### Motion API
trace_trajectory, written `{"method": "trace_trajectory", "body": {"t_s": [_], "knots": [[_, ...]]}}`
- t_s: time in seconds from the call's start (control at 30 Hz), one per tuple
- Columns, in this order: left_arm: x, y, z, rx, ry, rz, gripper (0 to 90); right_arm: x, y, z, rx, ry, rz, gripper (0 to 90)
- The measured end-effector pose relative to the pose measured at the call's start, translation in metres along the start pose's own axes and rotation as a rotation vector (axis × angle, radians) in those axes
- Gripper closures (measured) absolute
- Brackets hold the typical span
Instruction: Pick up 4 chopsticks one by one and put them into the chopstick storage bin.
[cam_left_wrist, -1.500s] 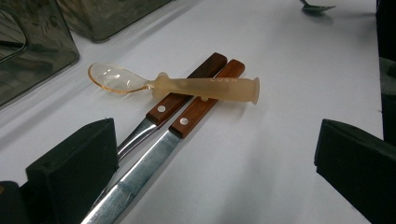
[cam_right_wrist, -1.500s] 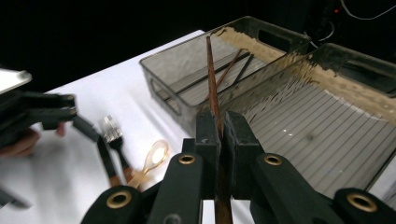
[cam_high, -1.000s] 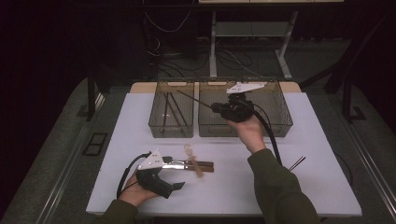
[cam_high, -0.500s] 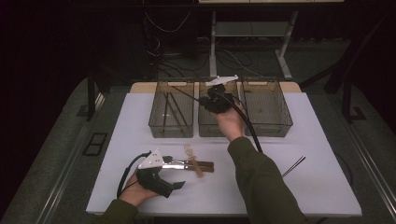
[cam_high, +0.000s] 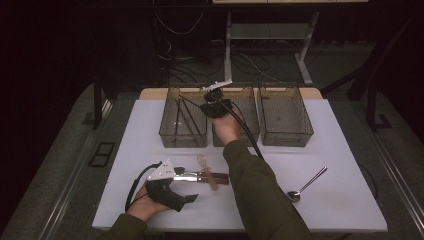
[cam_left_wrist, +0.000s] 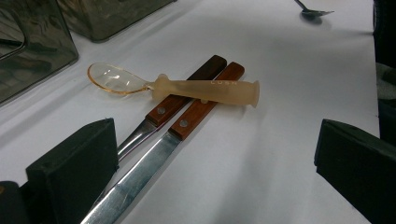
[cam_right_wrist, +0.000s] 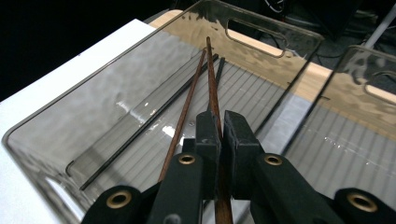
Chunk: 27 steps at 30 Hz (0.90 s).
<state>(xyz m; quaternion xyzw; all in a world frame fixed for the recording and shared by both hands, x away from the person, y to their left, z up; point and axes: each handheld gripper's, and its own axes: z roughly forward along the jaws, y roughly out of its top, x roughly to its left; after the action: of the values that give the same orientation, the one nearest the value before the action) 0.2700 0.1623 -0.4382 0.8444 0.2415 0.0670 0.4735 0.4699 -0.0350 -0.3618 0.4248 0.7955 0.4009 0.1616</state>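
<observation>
I am working at the white table (cam_high: 345, 150), where three clear bins are standing in a row along the far edge. My right gripper (cam_right_wrist: 221, 135) is hanging over the left bin (cam_high: 167, 135) – its jaws are pressing together on a brown chopstick (cam_right_wrist: 211, 79), which is running between the pads and pointing down toward the far end of the bin. A second brown chopstick (cam_right_wrist: 187, 105) and a black one (cam_right_wrist: 154, 119) are lying in that bin, just beside the held stick. My left gripper (cam_high: 170, 187) is resting on the table near the front edge with its jaws standing wide apart and gripping nothing. Between and just beyond those jaws two wooden-handled knives (cam_left_wrist: 187, 119) are lying side by side, touching – and a translucent plastic spoon (cam_left_wrist: 187, 86) is lying across their handles. A metal spoon (cam_high: 307, 184) is lying well apart, off to the right on the table.
</observation>
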Motion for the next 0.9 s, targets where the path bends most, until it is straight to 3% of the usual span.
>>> {"method": "trace_trajectory", "body": {"t_s": [0.5,0.7,0.9], "knots": [[0.000,0.001,-0.001,-0.008,-0.010,0.002,0.0,0.015,0.010,0.041,0.061,-0.049,-0.001,84.0],[0.001,0.000,-0.002,-0.014,-0.008,0.003,0.0,0.015,0.012,0.041,0.047,-0.054,-0.016,63.0],[0.000,0.000,-0.003,-0.015,-0.003,0.008,0.0,0.011,0.010,0.024,0.048,0.002,-0.027,48.3]]}}
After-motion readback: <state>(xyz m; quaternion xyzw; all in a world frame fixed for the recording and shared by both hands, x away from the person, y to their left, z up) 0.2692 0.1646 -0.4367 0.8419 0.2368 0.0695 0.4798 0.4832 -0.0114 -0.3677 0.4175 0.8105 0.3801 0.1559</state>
